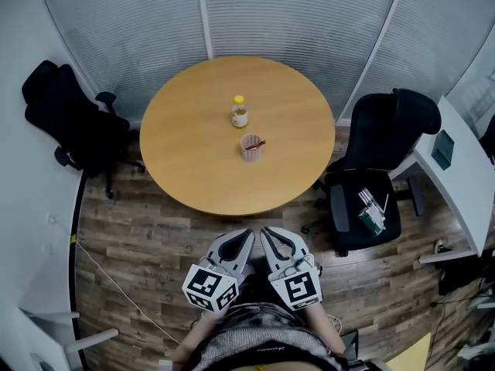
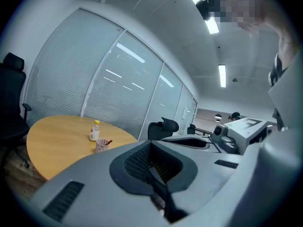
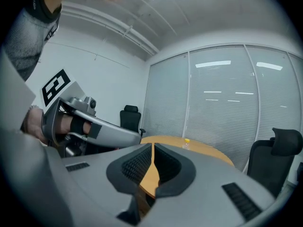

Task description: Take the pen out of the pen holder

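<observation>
A pink pen holder (image 1: 251, 147) stands near the middle of the round wooden table (image 1: 193, 161), with a dark reddish pen (image 1: 258, 142) leaning out of it. The left gripper view shows the holder (image 2: 102, 145) small and far off on the table (image 2: 57, 136). Both grippers hang well short of the table's near edge, close to the person's body. My left gripper (image 1: 243, 238) is shut with nothing in it, its pads pressed together (image 2: 150, 144). Beside it, my right gripper (image 1: 269, 235) is also shut and empty (image 3: 153, 148).
A small bottle with a yellow cap (image 1: 240, 112) stands just behind the holder. A black office chair (image 1: 73, 114) is left of the table. Another (image 1: 379, 168), at the right, has items on its seat. A white desk (image 1: 456, 176) runs along the right. Glass walls curve behind.
</observation>
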Demonstrator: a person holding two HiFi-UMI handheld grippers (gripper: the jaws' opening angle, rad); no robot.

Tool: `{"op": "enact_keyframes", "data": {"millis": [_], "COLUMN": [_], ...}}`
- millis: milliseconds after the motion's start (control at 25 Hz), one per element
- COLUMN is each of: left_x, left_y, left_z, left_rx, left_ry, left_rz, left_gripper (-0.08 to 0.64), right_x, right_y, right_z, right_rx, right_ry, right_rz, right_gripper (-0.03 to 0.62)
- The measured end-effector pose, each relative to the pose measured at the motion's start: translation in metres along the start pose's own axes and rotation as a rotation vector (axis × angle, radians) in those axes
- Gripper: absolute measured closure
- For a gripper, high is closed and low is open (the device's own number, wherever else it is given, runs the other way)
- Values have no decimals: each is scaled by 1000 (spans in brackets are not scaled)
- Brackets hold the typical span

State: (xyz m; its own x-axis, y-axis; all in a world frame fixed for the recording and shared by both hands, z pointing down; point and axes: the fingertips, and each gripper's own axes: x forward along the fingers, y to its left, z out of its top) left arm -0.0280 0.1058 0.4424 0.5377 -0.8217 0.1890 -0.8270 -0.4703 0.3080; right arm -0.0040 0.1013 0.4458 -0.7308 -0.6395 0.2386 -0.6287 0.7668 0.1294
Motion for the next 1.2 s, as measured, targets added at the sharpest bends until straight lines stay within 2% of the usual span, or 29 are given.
{"op": "enact_keyframes", "data": {"millis": [320, 720, 840, 1040, 1200], "left_x": [23, 106, 126, 157, 182], "left_y": [34, 87, 100, 123, 136], "left_z": [6, 48, 59, 65, 74], "left_rx": [-31, -11, -8, -22, -27], "left_ry": [-1, -7, -7, -1, -8], "left_rz": [48, 54, 62, 86, 102], "left_gripper": [555, 555, 555, 555, 555], "right_x": [40, 115, 133, 159, 176], "right_y": [-19, -94, -114, -142, -164], "right_z": [1, 23, 28, 23, 23], "right_rx": [-51, -73, -36, -67, -44], "right_ry": [7, -25, -35, -18, -22], "right_rz": [64, 96, 94, 123, 140], "right_gripper": [561, 561, 561, 561, 561]}}
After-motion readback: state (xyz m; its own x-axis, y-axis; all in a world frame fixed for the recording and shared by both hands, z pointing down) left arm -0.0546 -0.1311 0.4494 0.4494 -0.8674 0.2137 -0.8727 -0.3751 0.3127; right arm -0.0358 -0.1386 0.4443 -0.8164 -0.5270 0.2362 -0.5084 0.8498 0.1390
